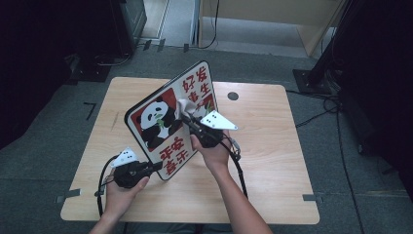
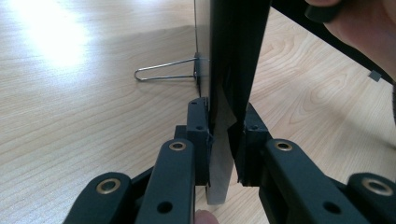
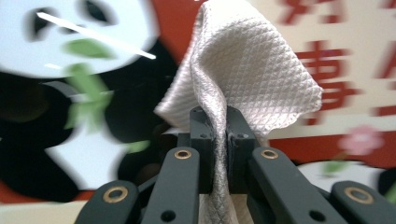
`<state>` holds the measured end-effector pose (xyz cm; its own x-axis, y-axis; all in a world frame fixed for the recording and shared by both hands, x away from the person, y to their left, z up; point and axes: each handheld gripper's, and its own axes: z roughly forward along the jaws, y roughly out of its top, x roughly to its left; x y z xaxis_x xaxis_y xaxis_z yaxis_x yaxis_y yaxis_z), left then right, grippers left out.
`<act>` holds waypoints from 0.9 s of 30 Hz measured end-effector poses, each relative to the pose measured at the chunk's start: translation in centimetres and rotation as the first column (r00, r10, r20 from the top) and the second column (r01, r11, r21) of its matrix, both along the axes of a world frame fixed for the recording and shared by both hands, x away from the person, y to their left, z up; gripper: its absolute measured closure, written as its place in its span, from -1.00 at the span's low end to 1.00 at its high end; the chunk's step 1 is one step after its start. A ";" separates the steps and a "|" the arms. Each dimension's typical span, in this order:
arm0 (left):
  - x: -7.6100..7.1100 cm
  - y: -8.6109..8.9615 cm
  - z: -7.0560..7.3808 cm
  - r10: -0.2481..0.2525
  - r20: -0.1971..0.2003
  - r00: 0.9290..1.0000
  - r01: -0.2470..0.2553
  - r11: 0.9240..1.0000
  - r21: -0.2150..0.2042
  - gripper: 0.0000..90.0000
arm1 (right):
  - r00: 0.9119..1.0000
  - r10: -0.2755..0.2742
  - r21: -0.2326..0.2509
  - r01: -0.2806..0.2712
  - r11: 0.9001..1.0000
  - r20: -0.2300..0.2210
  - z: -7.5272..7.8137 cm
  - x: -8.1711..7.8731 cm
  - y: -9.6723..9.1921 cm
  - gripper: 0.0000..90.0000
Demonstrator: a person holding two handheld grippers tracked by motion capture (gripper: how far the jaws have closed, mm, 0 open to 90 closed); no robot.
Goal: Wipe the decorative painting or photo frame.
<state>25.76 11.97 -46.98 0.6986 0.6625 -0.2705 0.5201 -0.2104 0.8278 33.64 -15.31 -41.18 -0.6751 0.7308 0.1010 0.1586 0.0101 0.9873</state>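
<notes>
**Panda sign held tilted for wiping**

The panda sign (image 1: pixel 170 122) is clamped at its lower edge between the jaws of the left gripper (image 2: pixel 223 140), apparently so that its printed face is kept raised and tilted over the table (image 1: pixel 272 161). A white cloth (image 3: pixel 243 70) is pinched in the closed jaws of the right gripper (image 3: pixel 218 126) and held against that face, probably for wiping. A wire stand (image 2: pixel 163 73) is seen behind the sign.
</notes>
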 end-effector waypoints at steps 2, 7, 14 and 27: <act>0.0 0.0 0.0 0.000 0.001 1.000 0.000 1.000 0.001 0.77 | 1.000 -0.028 0.013 0.028 1.000 -0.013 0.0 0.8 -0.7 0.88; 0.0 0.0 0.0 0.000 0.001 1.000 0.000 1.000 0.000 0.77 | 0.995 -0.089 0.025 0.090 0.996 -0.040 0.0 2.5 -2.3 0.88; 0.0 0.0 0.0 0.001 0.003 1.000 -0.001 1.000 0.000 0.77 | 0.991 -0.121 0.017 0.122 0.992 -0.056 -0.1 3.4 -3.4 0.88; 0.0 -0.1 0.0 -0.002 0.002 1.000 0.002 1.000 -0.002 0.77 | 0.971 -0.227 -0.003 0.228 0.974 -0.072 -0.5 5.6 -4.8 0.85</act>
<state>25.75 11.91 -47.00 0.7003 0.6608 -0.2701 0.5179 -0.2098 0.8293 39.28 -20.13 -41.66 -0.4819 0.8638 0.1471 0.2261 -0.0396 0.9733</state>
